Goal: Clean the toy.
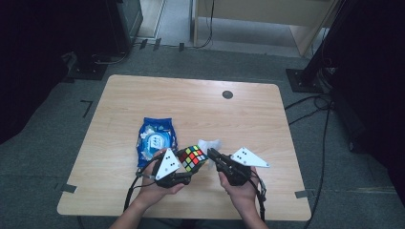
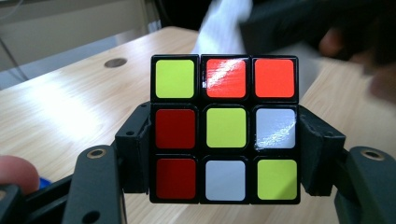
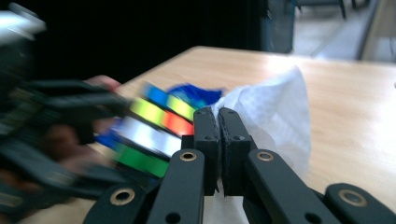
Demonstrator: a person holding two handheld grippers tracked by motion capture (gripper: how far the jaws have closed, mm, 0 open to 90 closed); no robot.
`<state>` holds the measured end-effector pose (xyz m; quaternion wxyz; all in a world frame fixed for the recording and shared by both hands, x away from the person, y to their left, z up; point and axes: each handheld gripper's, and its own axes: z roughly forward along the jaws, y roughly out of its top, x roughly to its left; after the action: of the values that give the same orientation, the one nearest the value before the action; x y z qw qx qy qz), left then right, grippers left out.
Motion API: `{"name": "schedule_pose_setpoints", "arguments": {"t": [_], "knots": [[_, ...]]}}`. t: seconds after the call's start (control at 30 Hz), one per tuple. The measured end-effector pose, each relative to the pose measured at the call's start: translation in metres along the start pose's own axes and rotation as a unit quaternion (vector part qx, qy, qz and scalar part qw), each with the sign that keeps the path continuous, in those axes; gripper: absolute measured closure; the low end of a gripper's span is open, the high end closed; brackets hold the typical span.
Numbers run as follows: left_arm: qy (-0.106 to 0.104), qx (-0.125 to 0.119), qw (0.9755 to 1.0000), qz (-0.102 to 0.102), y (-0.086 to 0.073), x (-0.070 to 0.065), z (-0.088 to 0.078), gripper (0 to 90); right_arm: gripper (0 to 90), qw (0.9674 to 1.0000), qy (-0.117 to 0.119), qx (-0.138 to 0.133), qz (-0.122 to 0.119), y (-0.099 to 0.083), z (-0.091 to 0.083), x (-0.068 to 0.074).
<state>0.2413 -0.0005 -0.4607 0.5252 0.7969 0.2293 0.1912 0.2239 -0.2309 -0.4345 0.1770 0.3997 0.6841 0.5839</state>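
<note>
Low in the high view, left tongs (image 1: 187, 166) grip a puzzle cube (image 1: 192, 158) beside the wipes pack (image 1: 155, 139) on the worktop (image 1: 248, 119). Left gripper view: cube (image 2: 225, 129) centre frame, clamped. Right gripper view: right tongs (image 3: 219, 122) pinch a white tissue (image 3: 275, 114), centre right.

Blurred cube (image 3: 149, 130) and left hand-held gripper (image 3: 70, 121) in right gripper view.

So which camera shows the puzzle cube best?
The left gripper view: the puzzle cube faces it squarely, sharp, clamped in the left claw. The high view shows it small; the right gripper view shows it blurred.
</note>
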Motion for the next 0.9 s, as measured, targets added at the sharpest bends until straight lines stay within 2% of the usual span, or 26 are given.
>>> {"name": "schedule_pose_setpoints", "arguments": {"t": [0.1, 0.2, 0.27, 0.33, 0.5, 0.53, 0.6, 0.67, 0.73, 0.83, 0.9], "knots": [[-0.008, -0.002, 1.0000, 0.004, 0.001, -0.005, 0.002, 34.3, 88.0, 0.9993, 0.030, -0.010, -0.021, 0.008, -0.001, 0.014], [-0.018, -0.012, 0.9998, 0.000, 0.005, -0.009, 0.000, 34.3, 88.1, 0.9992, 0.037, -0.009, -0.014, 0.008, -0.001, 0.017], [-0.023, -0.020, 0.9995, -0.010, 0.006, -0.006, -0.003, 34.3, 88.2, 0.9994, 0.033, -0.009, -0.004, 0.005, 0.000, 0.012], [-0.030, -0.031, 0.9988, -0.023, 0.007, -0.002, -0.007, 34.3, 88.2, 0.9998, 0.019, -0.006, 0.006, 0.003, 0.001, 0.006], [-0.022, -0.035, 0.9987, -0.030, 0.005, 0.002, -0.008, 34.3, 88.1, 0.9993, -0.010, 0.022, 0.028, -0.003, 0.003, -0.013], [-0.019, -0.030, 0.9990, -0.025, 0.005, 0.002, -0.006, 34.3, 88.2, 0.9991, -0.013, 0.022, 0.034, -0.004, 0.003, -0.014], [-0.009, -0.016, 0.9998, -0.012, 0.002, 0.000, -0.002, 34.3, 88.1, 0.9993, -0.004, 0.015, 0.033, -0.002, 0.002, -0.011], [-0.007, -0.007, 0.9999, -0.007, 0.001, -0.003, 0.001, 34.3, 88.0, 0.9996, 0.013, 0.002, 0.024, 0.002, 0.000, -0.002], [-0.008, -0.004, 0.9999, -0.004, 0.000, -0.005, 0.002, 34.3, 87.8, 0.9990, 0.040, -0.008, 0.016, 0.007, -0.002, 0.007], [-0.015, -0.012, 0.9998, -0.004, 0.002, -0.007, 0.001, 34.3, 87.7, 0.9981, 0.061, -0.011, 0.009, 0.010, -0.002, 0.018], [-0.019, -0.017, 0.9996, -0.010, 0.004, -0.006, -0.002, 34.3, 87.7, 0.9983, 0.057, -0.011, 0.010, 0.008, 0.000, 0.016]]}}
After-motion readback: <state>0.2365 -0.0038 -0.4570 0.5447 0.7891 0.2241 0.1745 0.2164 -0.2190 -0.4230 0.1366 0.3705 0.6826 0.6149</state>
